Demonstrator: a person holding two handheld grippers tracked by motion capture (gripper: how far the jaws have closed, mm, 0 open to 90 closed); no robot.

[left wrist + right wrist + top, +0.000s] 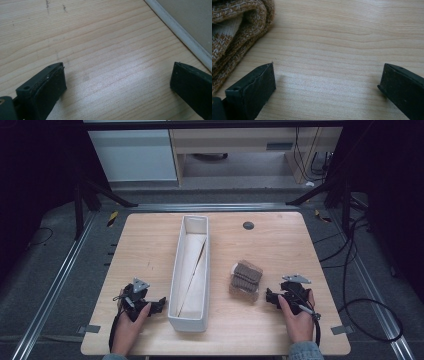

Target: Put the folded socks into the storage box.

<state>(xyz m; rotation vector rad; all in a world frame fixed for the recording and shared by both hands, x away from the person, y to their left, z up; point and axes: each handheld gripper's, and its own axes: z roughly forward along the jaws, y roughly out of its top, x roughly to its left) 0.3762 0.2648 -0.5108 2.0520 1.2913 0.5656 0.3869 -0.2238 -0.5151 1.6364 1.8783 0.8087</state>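
Folded socks (245, 279): beside right gripper (271, 297), both grippers' jaws wide, empty. Approach low; pinch the whole bundle for long bin (191, 320).

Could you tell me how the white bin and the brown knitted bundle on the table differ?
The white bin is long, narrow, rigid and smooth; the brown knitted bundle is short, soft and coarse in texture. The bin stands near the table's middle, beside the left gripper; the bundle lies by the right gripper. Both rest on the wooden table, untouched by either open gripper.
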